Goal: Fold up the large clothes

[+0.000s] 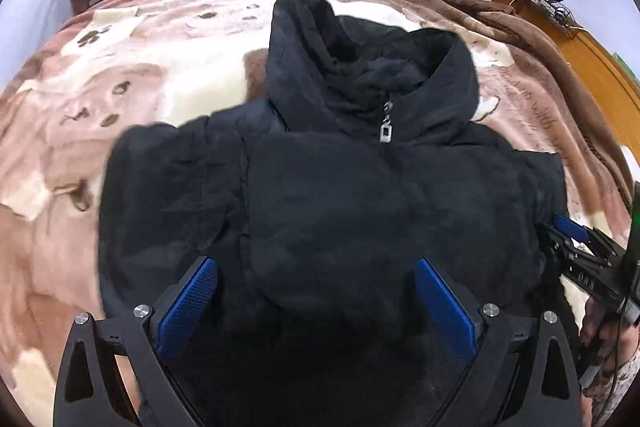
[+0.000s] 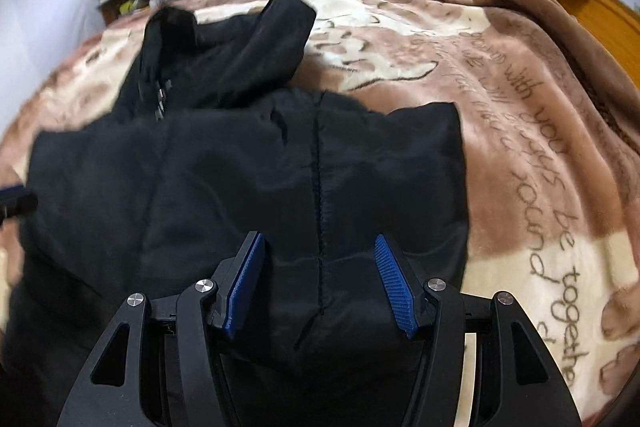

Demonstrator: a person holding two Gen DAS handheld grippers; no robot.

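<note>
Black padded hooded jacket (image 1: 360,195) laid flat on brown-and-cream plush blanket (image 1: 132,75), silver zip pull (image 1: 386,131) seen at collar, left gripper (image 1: 316,291) held wide apart above hem.

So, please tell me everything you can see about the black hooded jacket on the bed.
The black hooded jacket lies front up on a brown and cream blanket, hood pointing toward the far side. It looks padded, with a smooth, slightly shiny shell. The zip is closed up to the collar, with a silver zipper pull. Both sleeves seem folded in over the body. A stitched seam shows in the right wrist view. Both grippers hover open above it; neither grips it.
</note>
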